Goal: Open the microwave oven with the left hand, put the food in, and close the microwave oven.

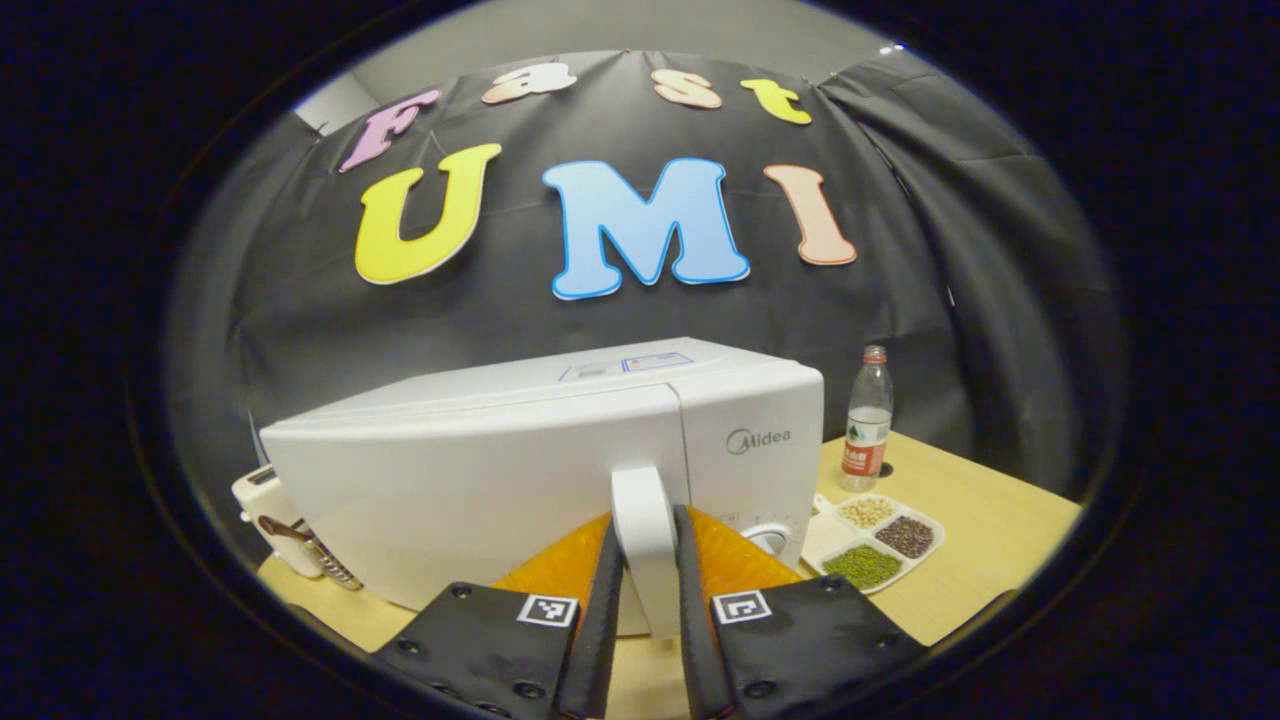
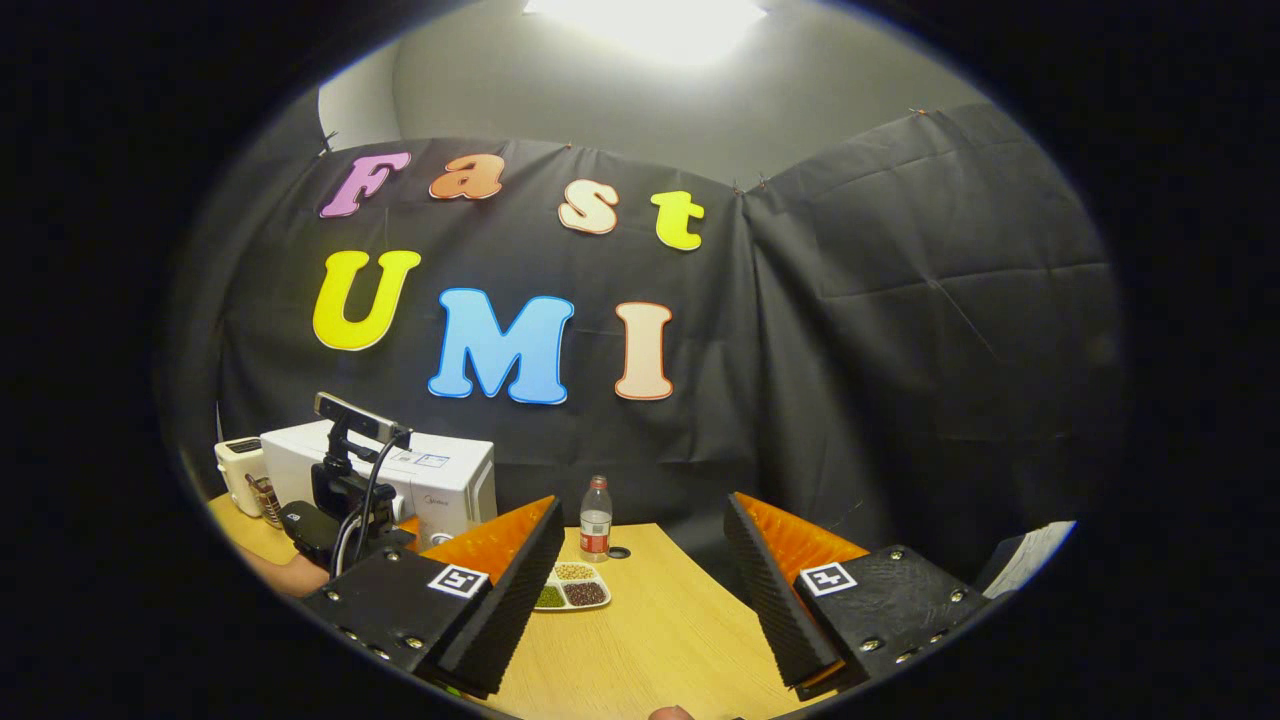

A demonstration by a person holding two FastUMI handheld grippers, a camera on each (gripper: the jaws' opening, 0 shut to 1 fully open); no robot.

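My left gripper (image 1: 648, 560) is clamped on the microwave (image 1: 480, 470) door handle (image 1: 645, 520) — a skewed pull could slip off or drag the oven. Right gripper (image 2: 640, 585) gapes, idle, right of the microwave w/ nothing in it.

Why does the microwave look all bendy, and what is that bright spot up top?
Left gripper view: the fisheye lens bows the close microwave where the left tongs pinch its handle. Right gripper view: a ceiling light glares white; everything stays sharp.

One microwave (image 1: 520, 470), one bottle (image 1: 867, 420), one divided food tray (image 1: 875, 540), one toaster (image 1: 268, 520), one table (image 2: 650, 620).
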